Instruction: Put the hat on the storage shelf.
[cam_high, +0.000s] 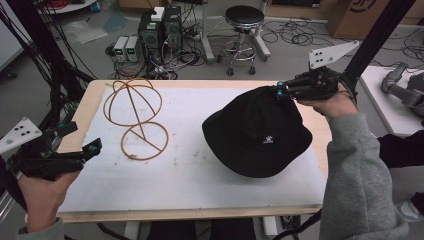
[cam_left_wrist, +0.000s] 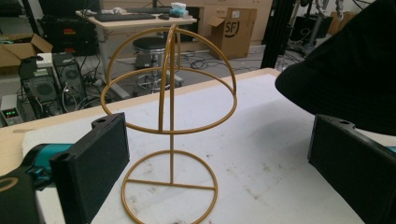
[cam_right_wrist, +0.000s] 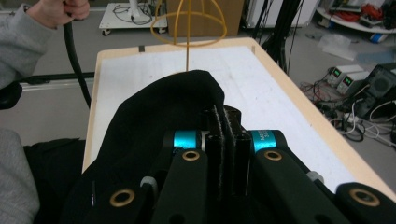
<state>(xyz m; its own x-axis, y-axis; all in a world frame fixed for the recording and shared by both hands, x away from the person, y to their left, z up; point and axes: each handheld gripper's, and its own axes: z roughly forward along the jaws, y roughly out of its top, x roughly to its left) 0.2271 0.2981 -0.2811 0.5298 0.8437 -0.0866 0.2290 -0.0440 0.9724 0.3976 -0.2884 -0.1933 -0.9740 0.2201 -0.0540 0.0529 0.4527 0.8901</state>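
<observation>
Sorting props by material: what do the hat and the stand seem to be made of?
The black hat looks like soft matte woven fabric: it sags and folds where the right gripper pinches its brim. The stand looks like thin metal wire with a glossy gold-tan coating, rigid and evenly curved.

A round black-cushioned metal stool (cam_high: 244, 20) stands on the grey floor beyond the wooden table (cam_high: 210, 213), beside two dark computer towers (cam_high: 160, 30) amid tangled cables. Two small grey power units with green displays (cam_high: 126, 48) sit nearby, and a brown cardboard box (cam_left_wrist: 233, 29) rests against the far wall.
</observation>
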